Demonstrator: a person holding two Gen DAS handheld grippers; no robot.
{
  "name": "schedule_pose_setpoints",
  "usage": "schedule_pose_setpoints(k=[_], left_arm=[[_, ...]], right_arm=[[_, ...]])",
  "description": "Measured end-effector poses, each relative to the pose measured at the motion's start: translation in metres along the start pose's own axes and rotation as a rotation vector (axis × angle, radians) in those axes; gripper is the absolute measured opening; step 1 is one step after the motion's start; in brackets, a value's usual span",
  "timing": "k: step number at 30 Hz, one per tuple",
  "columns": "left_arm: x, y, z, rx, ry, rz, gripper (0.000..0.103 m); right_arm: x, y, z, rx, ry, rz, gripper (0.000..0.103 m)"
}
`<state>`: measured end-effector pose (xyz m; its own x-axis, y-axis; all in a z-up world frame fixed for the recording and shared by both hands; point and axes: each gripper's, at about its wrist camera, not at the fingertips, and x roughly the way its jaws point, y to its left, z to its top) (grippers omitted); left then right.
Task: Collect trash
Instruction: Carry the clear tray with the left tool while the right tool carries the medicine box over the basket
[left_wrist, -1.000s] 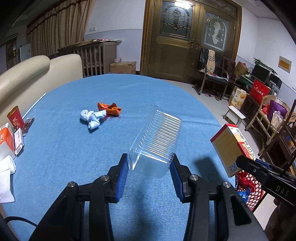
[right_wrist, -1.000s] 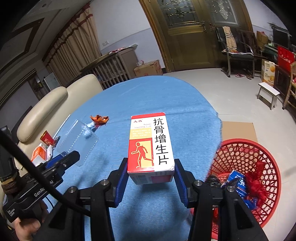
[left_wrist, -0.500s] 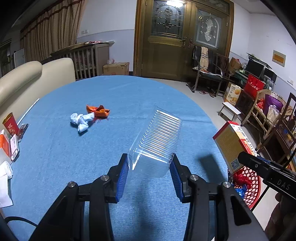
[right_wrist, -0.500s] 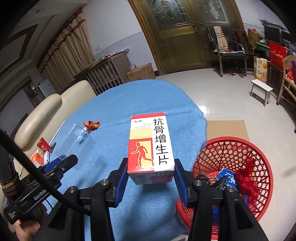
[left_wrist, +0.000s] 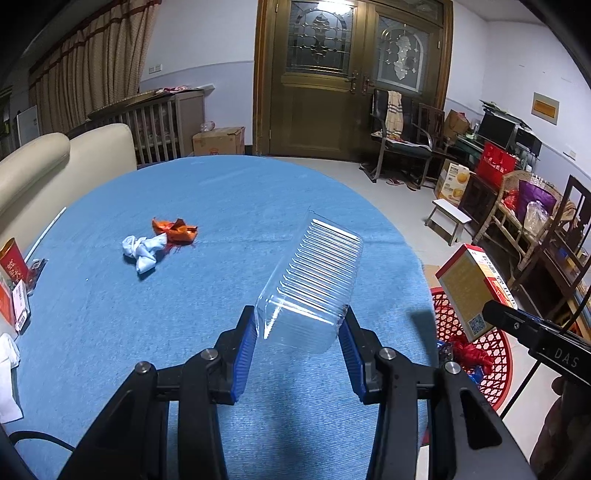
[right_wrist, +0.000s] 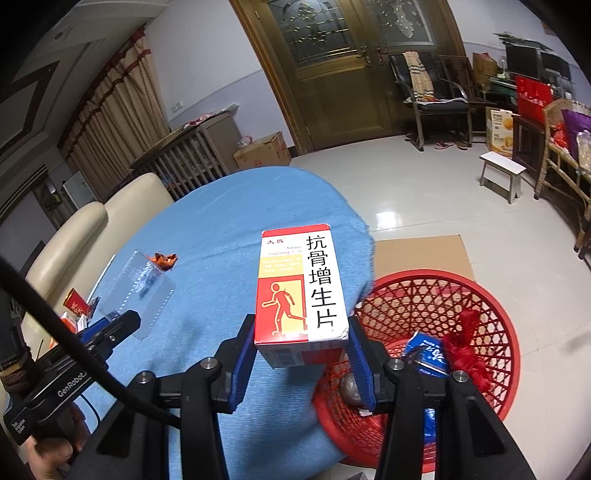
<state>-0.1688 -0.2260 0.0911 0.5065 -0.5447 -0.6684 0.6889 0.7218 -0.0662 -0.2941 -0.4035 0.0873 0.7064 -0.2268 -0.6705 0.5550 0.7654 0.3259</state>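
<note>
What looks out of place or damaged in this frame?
Little stands out. The medicine box in the right claw has a scuffed lower corner. A crumpled white wad and orange wrapper lie on the blue tablecloth.

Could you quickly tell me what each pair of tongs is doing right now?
Left tongs: shut on the clear plastic container.
Right tongs: shut on the medicine box.

Each camera sits just behind its own tool and looks forward along the fingers, down over the blue table (left_wrist: 229, 192) toward the wooden door (left_wrist: 332, 92) at 12 o'clock. The left view holds the left tool (left_wrist: 299, 347) close at 6 o'clock; the right view holds the right tool (right_wrist: 301, 354) likewise. Both share the table, the door and the red basket (right_wrist: 491, 306), at 3 to 4 o'clock in each.
</note>
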Motion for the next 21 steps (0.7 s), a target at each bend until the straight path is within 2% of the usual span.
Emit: schedule_pose_setpoints(k=[21], left_arm=[[-0.002, -0.042, 0.005, 0.07, -0.008, -0.064, 0.045]], right_arm=[[-0.023, -0.058, -0.01, 0.088, -0.014, -0.111, 0.05]])
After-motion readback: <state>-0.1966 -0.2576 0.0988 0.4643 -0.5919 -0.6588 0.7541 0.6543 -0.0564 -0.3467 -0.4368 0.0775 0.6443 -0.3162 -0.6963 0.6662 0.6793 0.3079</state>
